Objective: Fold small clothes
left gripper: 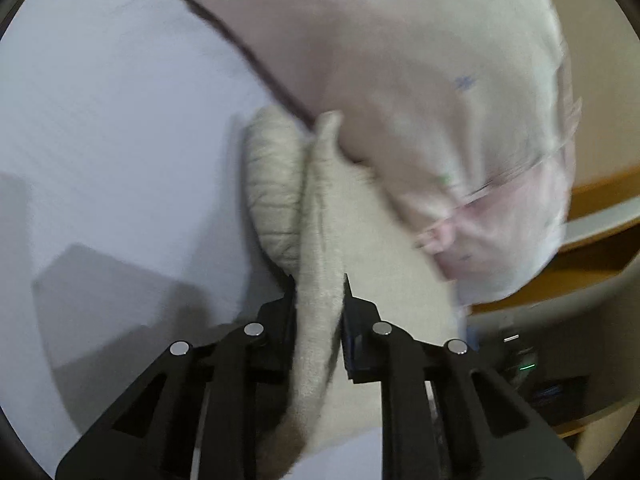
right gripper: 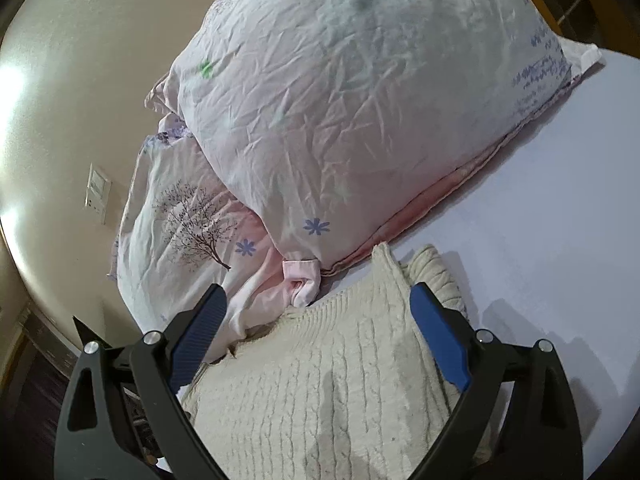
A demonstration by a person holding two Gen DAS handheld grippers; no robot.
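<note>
A cream knitted garment [right gripper: 332, 372] lies on the pale bed sheet [right gripper: 560, 216], reaching up to the pillows. My left gripper [left gripper: 319, 286] is shut on a fold of this cream knit [left gripper: 320, 320], which runs up between the black fingers; a ribbed cuff [left gripper: 272, 184] bulges just beyond them. My right gripper [right gripper: 318, 292] is open, its blue-padded fingers [right gripper: 438, 340] spread wide just above the knit, empty.
A large crumpled floral pillow [right gripper: 360, 112] lies on a second pillow with a tree print [right gripper: 188, 224], right behind the garment. The pillow also fills the upper right of the left wrist view [left gripper: 440, 80], blurred. A cream wall with a switch plate [right gripper: 97, 194] stands left.
</note>
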